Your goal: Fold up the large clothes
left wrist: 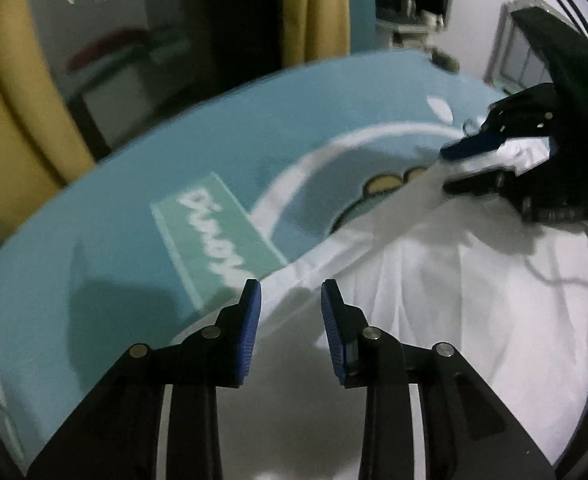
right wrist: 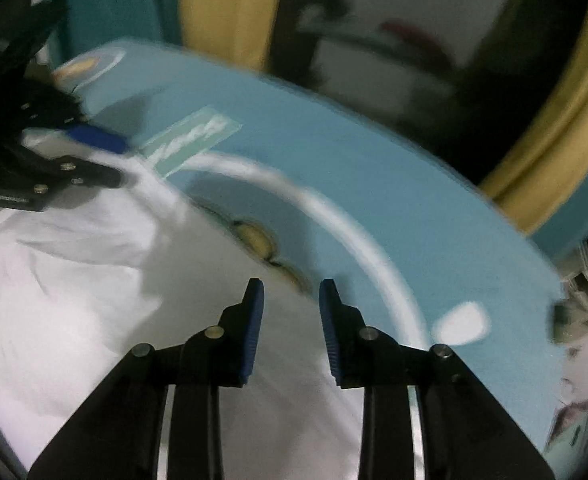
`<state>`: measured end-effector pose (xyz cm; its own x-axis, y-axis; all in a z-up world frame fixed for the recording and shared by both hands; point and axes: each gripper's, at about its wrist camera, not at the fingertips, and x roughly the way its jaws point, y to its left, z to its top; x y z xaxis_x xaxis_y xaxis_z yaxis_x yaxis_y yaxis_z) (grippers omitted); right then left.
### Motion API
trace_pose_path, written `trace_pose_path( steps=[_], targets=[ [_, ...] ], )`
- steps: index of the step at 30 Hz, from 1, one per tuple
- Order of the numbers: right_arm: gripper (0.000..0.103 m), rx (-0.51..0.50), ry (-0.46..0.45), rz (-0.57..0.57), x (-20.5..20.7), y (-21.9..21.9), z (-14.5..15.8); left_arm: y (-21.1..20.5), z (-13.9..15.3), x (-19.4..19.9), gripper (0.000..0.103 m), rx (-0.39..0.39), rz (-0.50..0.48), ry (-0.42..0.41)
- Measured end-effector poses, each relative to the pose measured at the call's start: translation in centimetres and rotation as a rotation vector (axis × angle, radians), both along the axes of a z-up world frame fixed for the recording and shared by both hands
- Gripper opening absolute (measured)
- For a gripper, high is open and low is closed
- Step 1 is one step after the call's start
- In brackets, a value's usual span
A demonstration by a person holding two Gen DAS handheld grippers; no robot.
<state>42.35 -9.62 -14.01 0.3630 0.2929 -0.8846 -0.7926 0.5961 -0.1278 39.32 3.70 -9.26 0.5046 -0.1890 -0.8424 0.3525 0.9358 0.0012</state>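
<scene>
White garment (left wrist: 474,300) lies rumpled on a light-blue printed sheet (left wrist: 133,240), covering the near part of it. Its far edge runs as a long diagonal fold across the sheet, from one claw to the other; that edge gives the long axis as seen. Which end is collar or hem, cannot tell.

Left claw (left wrist: 290,292): jaws partly apart, blue pads (left wrist: 249,332) clear of the cloth, nothing pinched; the fold's edge lies just below the tips. Right claw (right wrist: 291,292): same stance, a gap between the pads (right wrist: 253,332), white fabric beneath, not gripped.

Left view only: green label (left wrist: 217,240) with white lettering, readable but blurred, and the right claw seen side-on at the upper right. Right view only: a white oval (right wrist: 462,322) on the sheet and clutter at the far right edge. Yellow curtain (right wrist: 229,12) behind, in both.
</scene>
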Motion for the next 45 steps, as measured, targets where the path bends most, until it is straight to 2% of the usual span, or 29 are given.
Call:
trace_pose_path(
  steps=[2, 5, 6, 7, 8, 9, 12, 14, 17, 18, 19, 20, 21, 22, 25, 27, 29, 32, 34, 38, 39, 41, 45],
  targets=[
    [0.037, 0.027, -0.015, 0.015, 0.4, 0.1, -0.1, -0.4, -0.5, 0.6, 0.033, 0.008, -0.014, 0.005],
    [0.037, 0.034, -0.013, 0.018, 0.7, 0.3, -0.6, -0.5, -0.5, 1.0, 0.03, -0.003, -0.032, -0.001],
    [0.029, 0.043, -0.016, 0.04, 0.5, 0.4, -0.8, -0.6, -0.5, 1.1, 0.02, -0.008, -0.051, -0.002],
    [0.011, 0.067, 0.021, 0.072, 0.5, 0.4, -0.8, -0.7, -0.6, 1.2, 0.003, -0.015, -0.07, 0.001],
    [0.009, 0.07, 0.027, 0.078, 0.4, 0.3, -0.7, -0.7, -0.6, 1.3, 0.003, -0.008, -0.07, -0.002],
    [0.002, 0.056, 0.0, 0.073, 0.4, 0.5, -0.8, -0.9, -0.5, 1.5, 0.002, 0.003, -0.063, -0.014],
    [0.001, 0.048, -0.04, 0.03, 1.1, 0.6, -1.0, -0.8, -0.3, 1.6, 0.002, 0.021, -0.023, -0.048],
    [0.001, 0.042, -0.061, 0.009, 1.6, 1.3, -0.8, -0.5, -0.4, 1.8, 0.003, 0.007, 0.002, -0.049],
    [0.002, 0.059, -0.046, -0.014, 2.1, 1.2, -0.4, -0.2, -0.2, 1.9, 0.003, -0.017, 0.017, -0.033],
    [0.007, 0.057, -0.045, -0.02, 2.1, 1.0, -0.3, -0.2, -0.1, 1.8, 0.004, -0.019, 0.02, -0.032],
    [0.02, 0.052, -0.049, -0.025, 2.0, 0.8, -0.2, 0.0, 0.3, 1.6, 0.004, -0.017, 0.028, -0.035],
    [0.028, 0.033, -0.062, -0.043, 1.8, 0.4, 0.1, 0.2, 0.7, 1.4, 0.005, -0.012, 0.036, -0.045],
    [0.043, 0.02, -0.082, -0.06, 1.7, 0.1, 0.3, 0.5, 1.3, 0.9, 0.005, -0.009, 0.046, -0.061],
    [0.046, 0.01, -0.112, -0.079, 1.3, -0.6, 0.8, 0.9, 1.8, 0.5, 0.005, -0.012, 0.058, -0.075],
    [0.047, 0.006, -0.171, -0.15, -0.1, -3.6, 2.4, 2.9, 3.1, -1.5, 0.011, -0.052, 0.109, -0.116],
    [0.047, 0.015, -0.195, -0.22, -1.1, -6.1, 3.2, 4.8, 3.5, -3.4, 0.021, -0.082, 0.163, -0.131],
    [0.047, 0.028, -0.209, -0.302, -2.6, -9.4, 3.7, 6.6, 3.6, -5.5, 0.036, -0.111, 0.219, -0.137],
    [0.047, 0.095, -0.203, -0.421, -4.6, -13.9, 4.0, 9.4, 3.0, -9.2, 0.05, -0.154, 0.303, -0.134],
    [0.047, 0.119, -0.181, -0.499, -6.0, -16.6, 3.2, 11.0, 1.8, -11.4, 0.053, -0.141, 0.363, -0.108],
    [0.047, 0.063, -0.152, -0.57, -6.9, -19.4, 0.6, 14.0, -1.4, -13.4, 0.053, -0.041, 0.481, -0.033],
    [0.048, 0.071, -0.151, -0.584, -7.3, -20.0, 0.3, 14.4, -1.4, -13.9, 0.053, -0.036, 0.478, -0.061],
    [0.049, 0.121, -0.142, -0.608, -7.7, -21.2, 0.5, 14.5, -1.4, -13.8, 0.053, -0.013, 0.468, -0.057],
    [0.065, 0.117, -0.147, -0.682, -7.1, -21.7, 0.6, 14.4, -1.4, -12.5, 0.052, 0.044, 0.453, -0.078]
  ],
)
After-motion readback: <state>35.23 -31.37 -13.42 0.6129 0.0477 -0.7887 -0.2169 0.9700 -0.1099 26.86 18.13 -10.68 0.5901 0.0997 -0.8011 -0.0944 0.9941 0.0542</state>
